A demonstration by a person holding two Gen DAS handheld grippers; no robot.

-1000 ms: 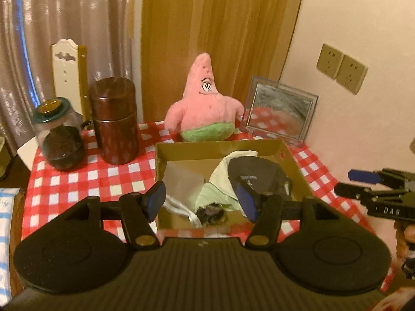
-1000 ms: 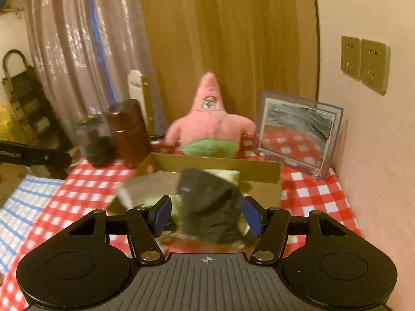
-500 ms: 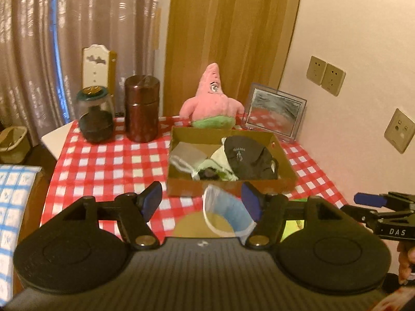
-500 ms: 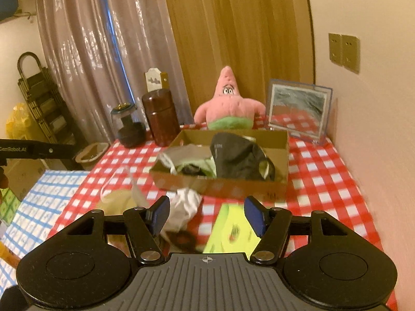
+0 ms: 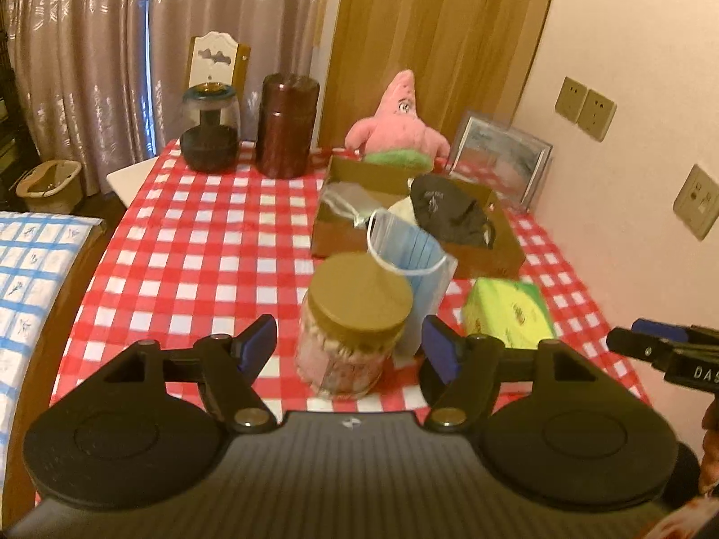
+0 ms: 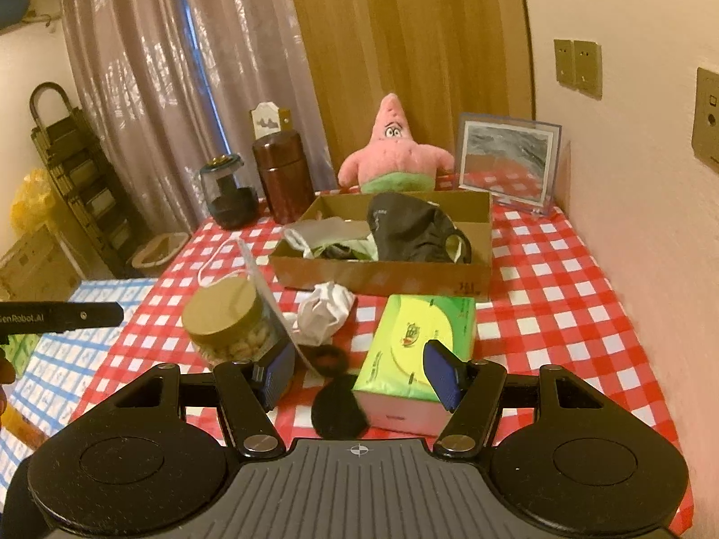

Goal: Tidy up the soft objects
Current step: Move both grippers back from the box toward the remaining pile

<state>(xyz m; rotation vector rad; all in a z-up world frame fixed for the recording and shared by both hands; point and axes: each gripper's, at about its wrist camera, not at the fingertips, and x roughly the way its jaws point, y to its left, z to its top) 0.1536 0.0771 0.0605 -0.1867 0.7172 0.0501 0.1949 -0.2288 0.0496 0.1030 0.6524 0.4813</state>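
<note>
A cardboard box [image 5: 359, 238] [image 6: 382, 276] on the red-checked table holds a black mask [image 5: 449, 211] [image 6: 413, 229] and pale cloths. In front of it a blue surgical mask [image 5: 418, 265] leans on a gold-lidded jar [image 5: 359, 301] [image 6: 224, 314]. A crumpled white cloth [image 6: 323, 314] and a dark soft item [image 6: 337, 408] lie beside a green tissue pack [image 5: 508, 314] [image 6: 418, 341]. My left gripper [image 5: 350, 350] hangs near the jar, its jaws opening, pads clear of it. My right gripper [image 6: 359, 373] is open over the dark item, gripping nothing. A pink star plush [image 5: 400, 130] [image 6: 395, 152] sits behind the box.
A brown canister [image 5: 287, 125] and a glass jar of dark contents [image 5: 209, 134] stand at the back left. A framed picture [image 6: 508, 161] leans by the wall on the right. The table edge and a blue-checked surface [image 5: 27, 278] lie to the left.
Both grippers have drawn back from the box toward the table's near side. The gold-lidded jar, blue mask and tissue pack have come into view. The left jaws stand a little wider.
</note>
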